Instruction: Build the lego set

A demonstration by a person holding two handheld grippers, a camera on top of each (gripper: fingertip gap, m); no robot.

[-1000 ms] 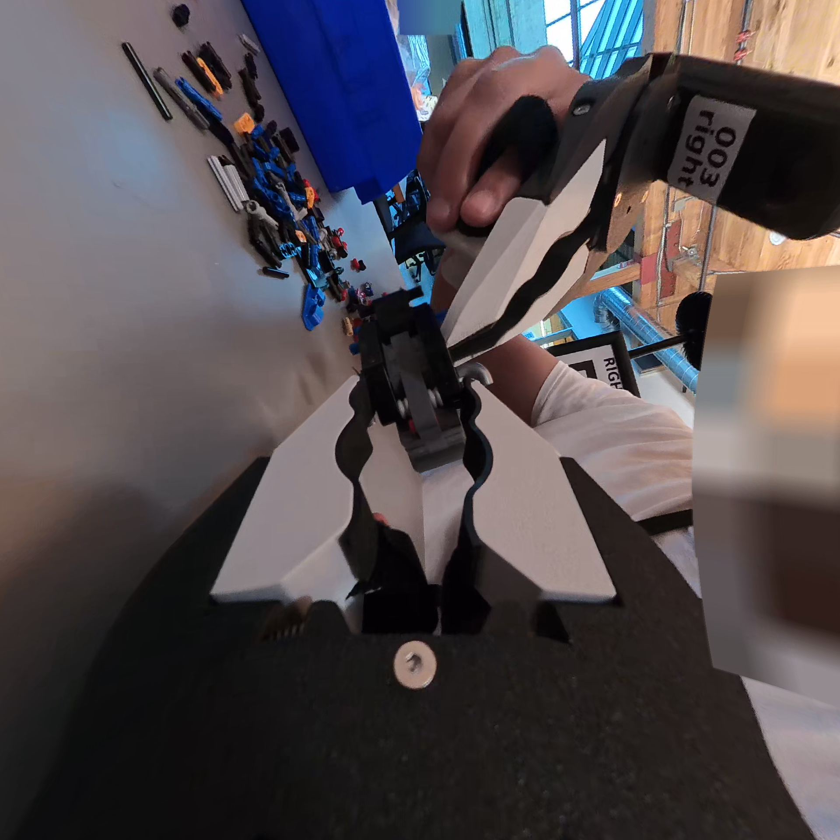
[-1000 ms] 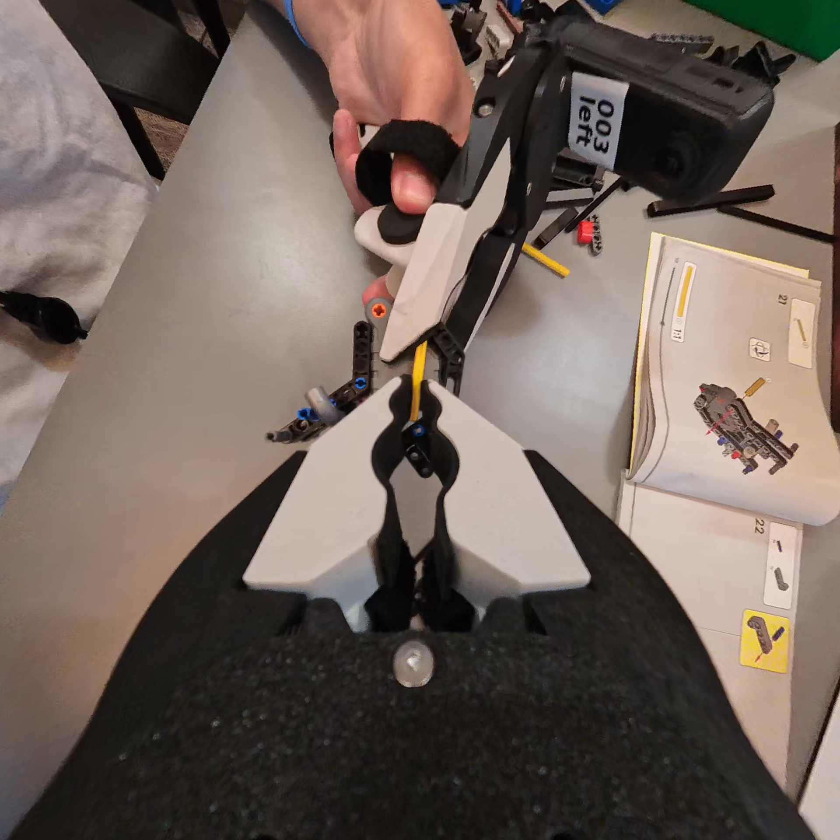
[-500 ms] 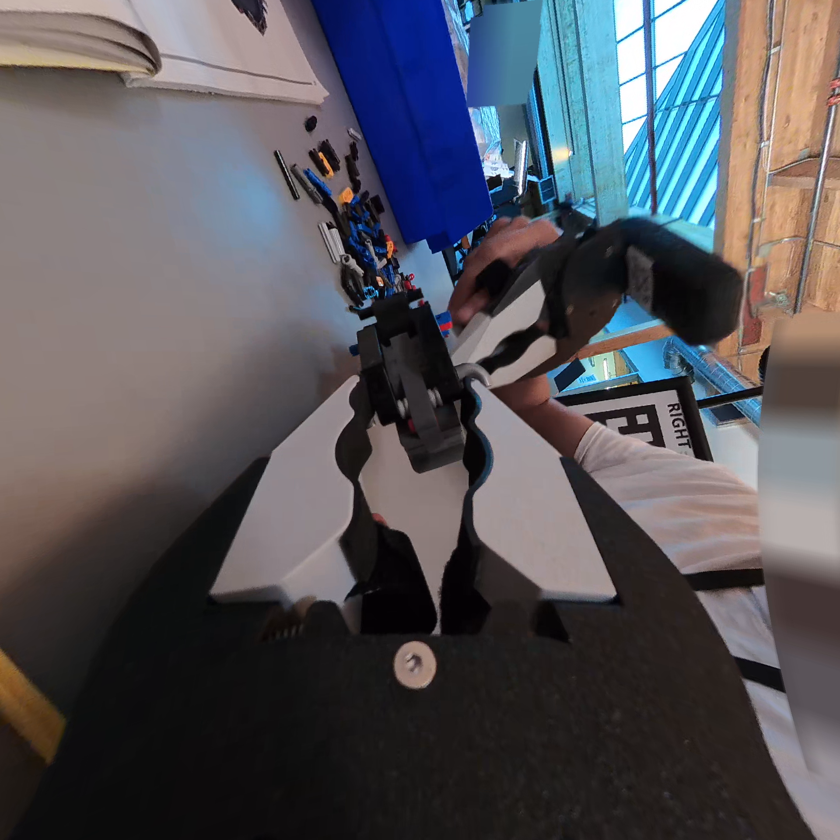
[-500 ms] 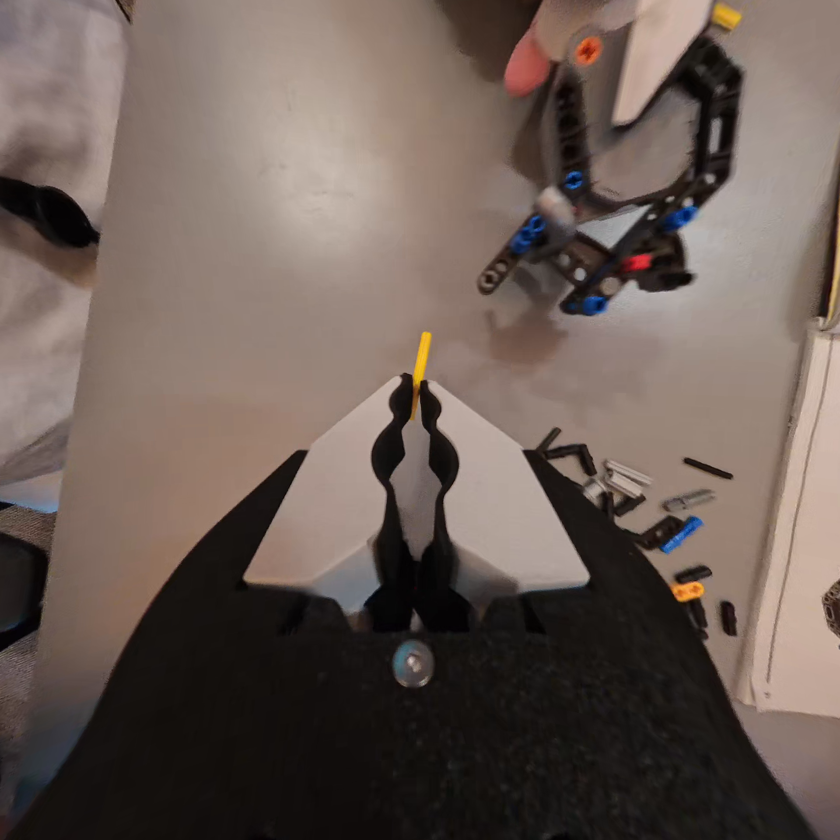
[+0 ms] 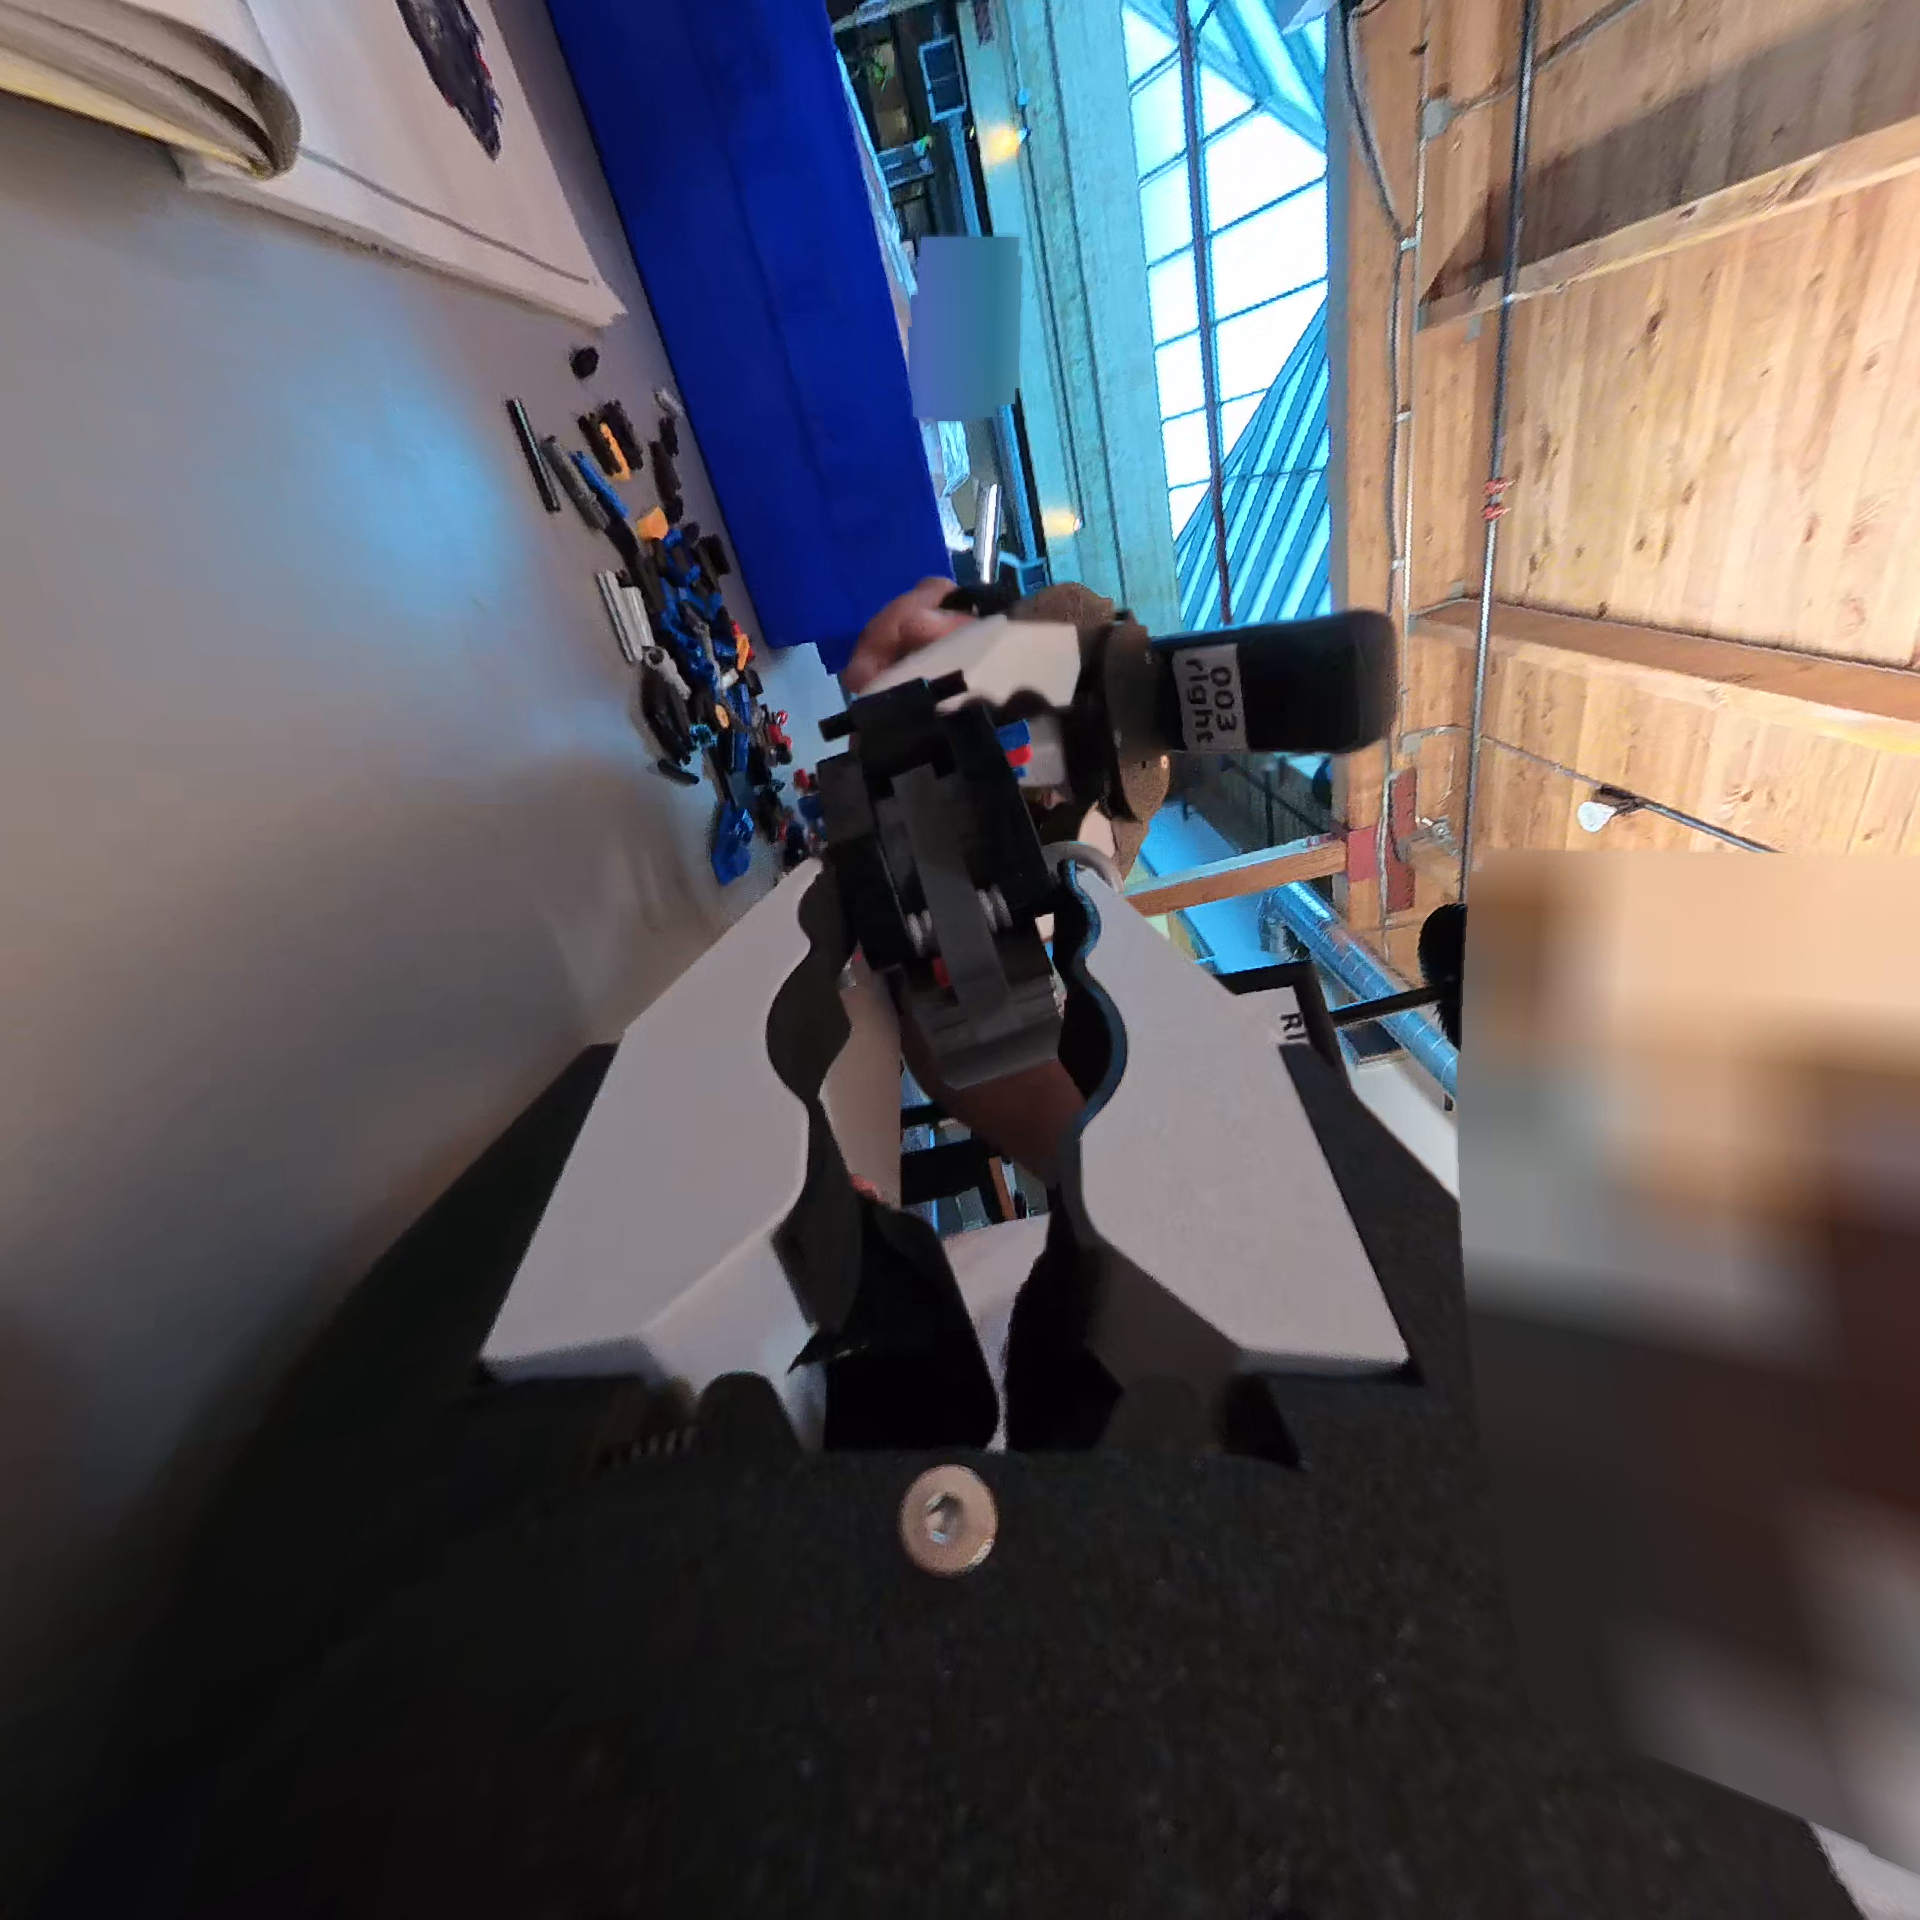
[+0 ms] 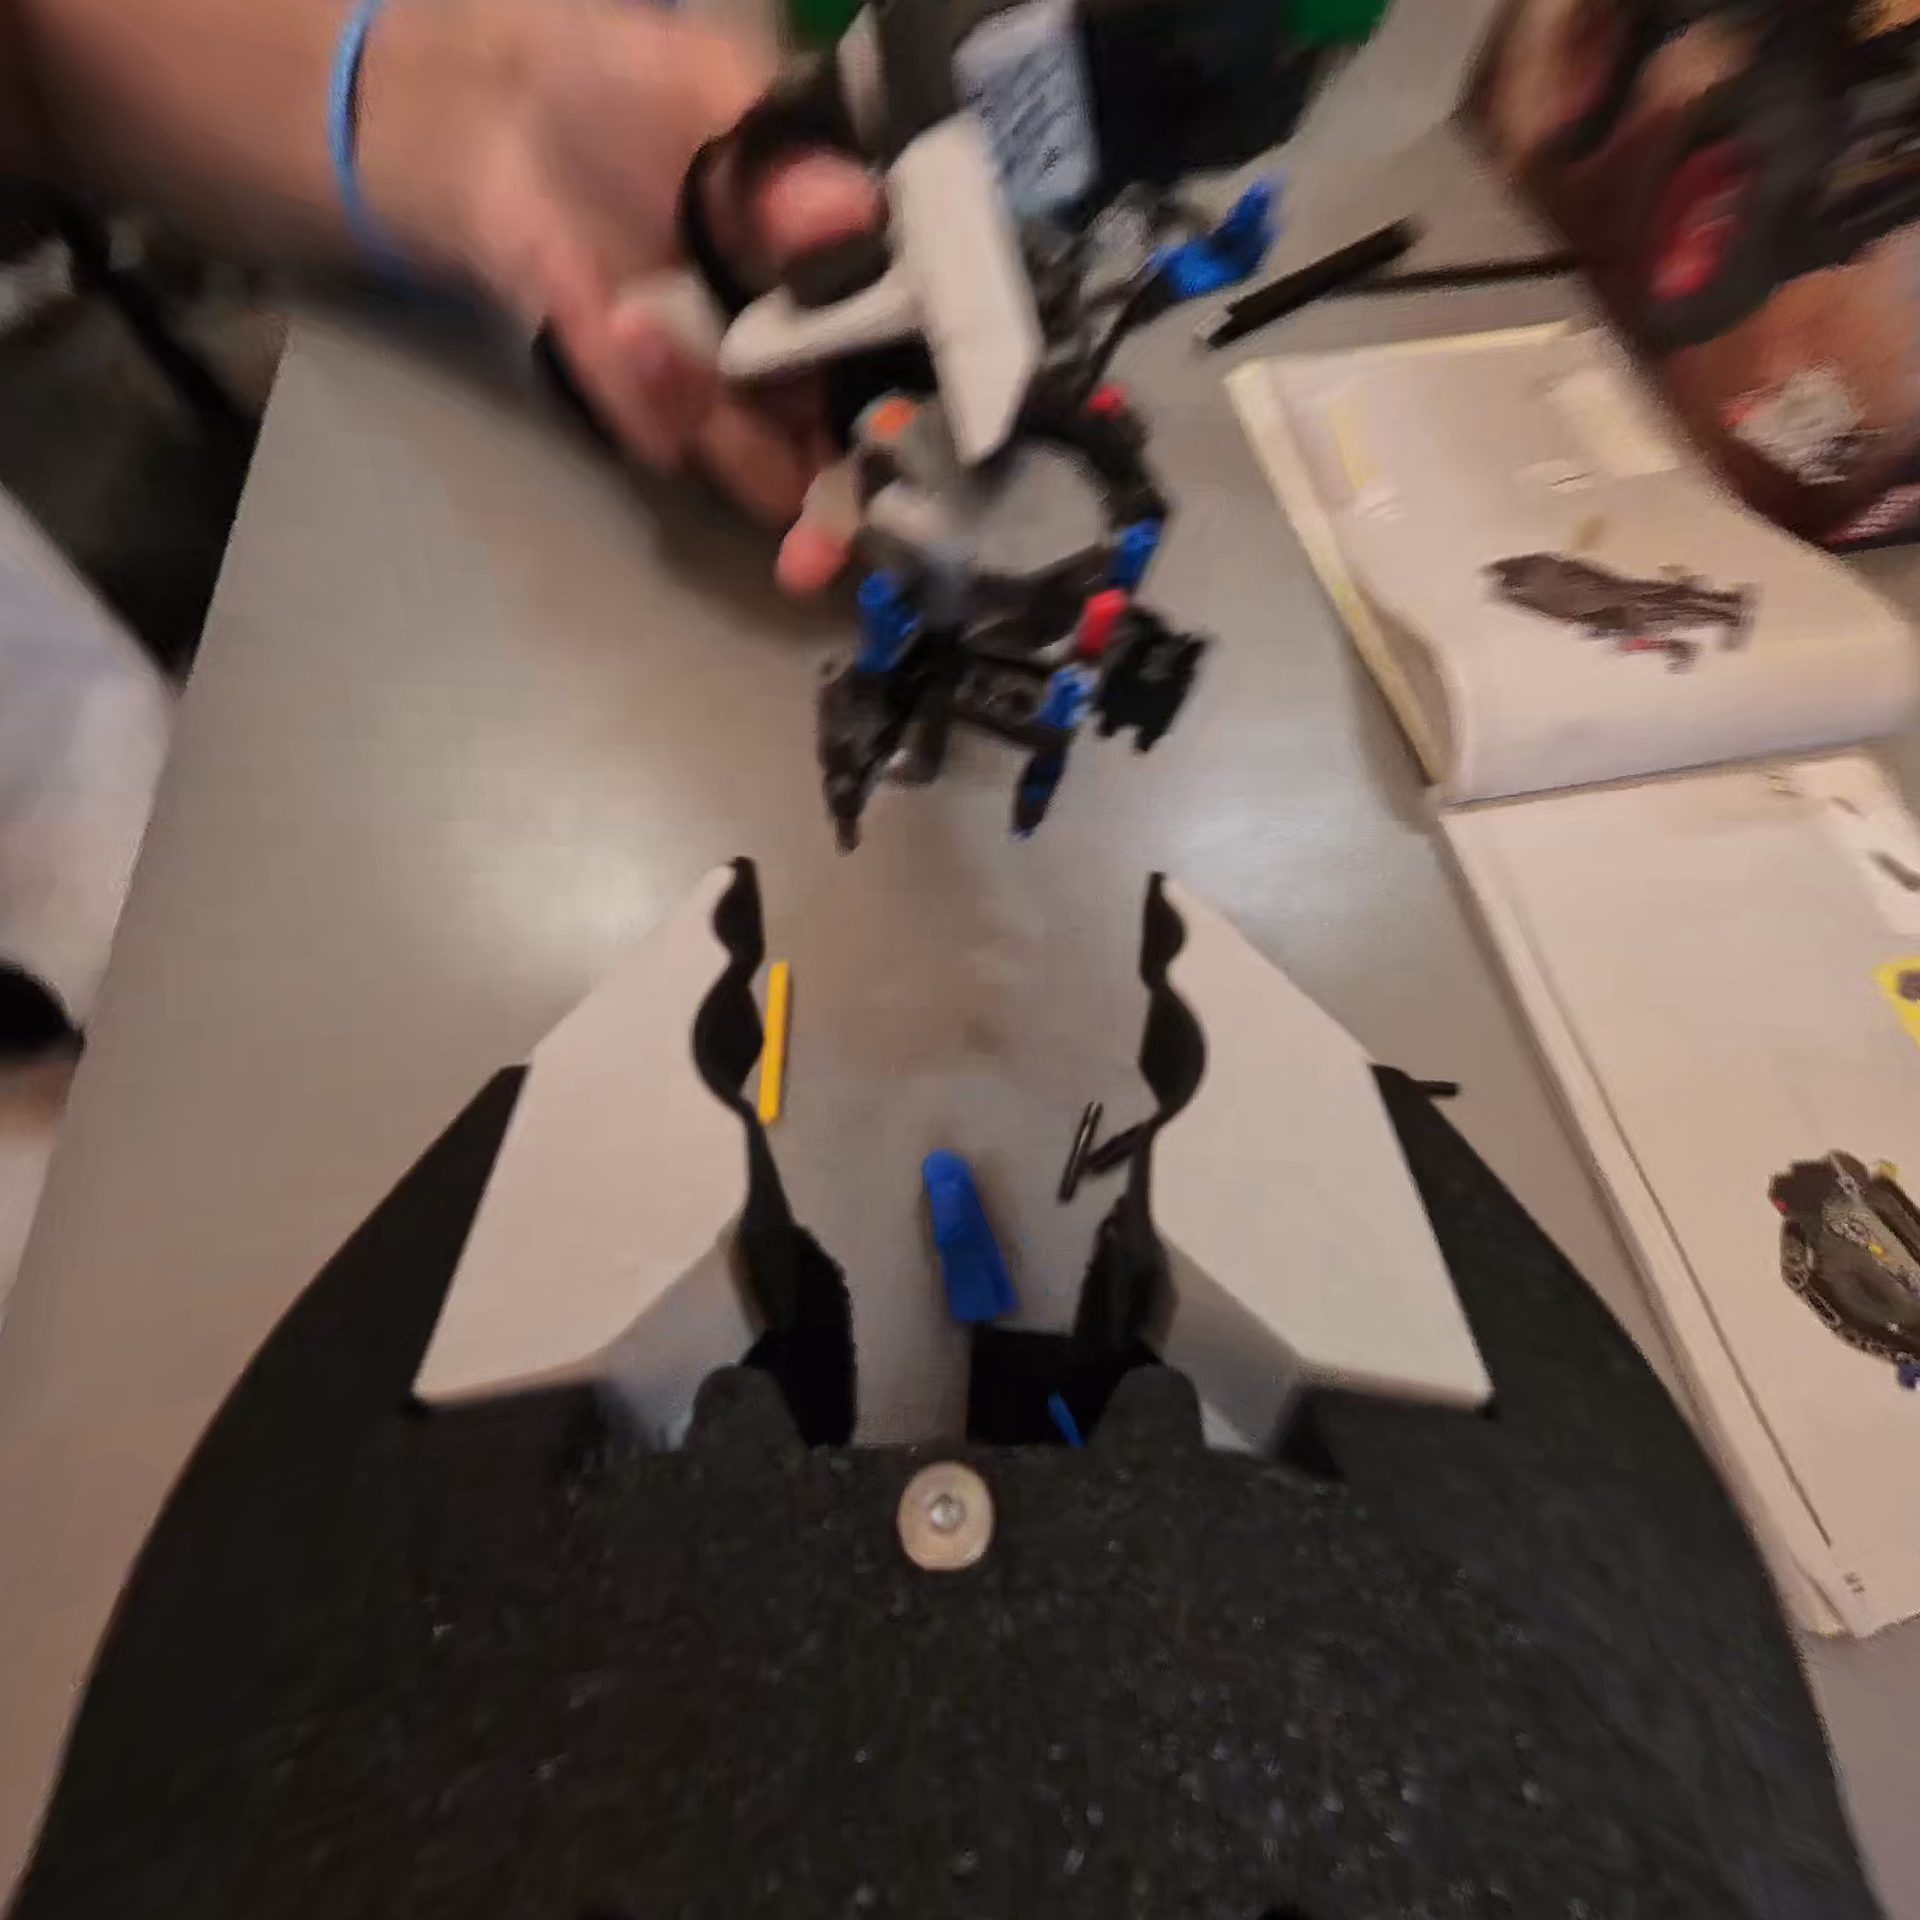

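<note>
My left gripper (image 5: 945,883) is shut on a black lego assembly (image 5: 935,821) with grey parts and holds it above the grey table (image 5: 260,727). In the blurred right wrist view the same assembly (image 6: 997,665) shows blue and red pins and hangs from a white finger (image 6: 966,301) of the left gripper. My right gripper (image 6: 945,883) is open and empty, low over the table and short of the assembly. A thin yellow axle (image 6: 774,1039) lies on the table beside its left finger. The right gripper (image 5: 1013,707) also shows behind the assembly in the left wrist view.
A blue piece (image 6: 966,1236) and small black pieces (image 6: 1091,1143) lie between the right fingers. Open instruction booklets (image 6: 1558,582) lie to the right, with a dark box (image 6: 1714,208) behind them. A pile of loose parts (image 5: 686,644) lies by a blue bin (image 5: 790,312). The tips of one gripper are about 7 cm away from the tips of the other. My right gripper is the nearer one to the thin yellow axle (image 6: 774,1039): about 6 cm, against 11 cm.
My right gripper pulled back from the assembly with the yellow axle, then opened and let it go; the axle now lies on the table. My left gripper kept its hold on the assembly.
</note>
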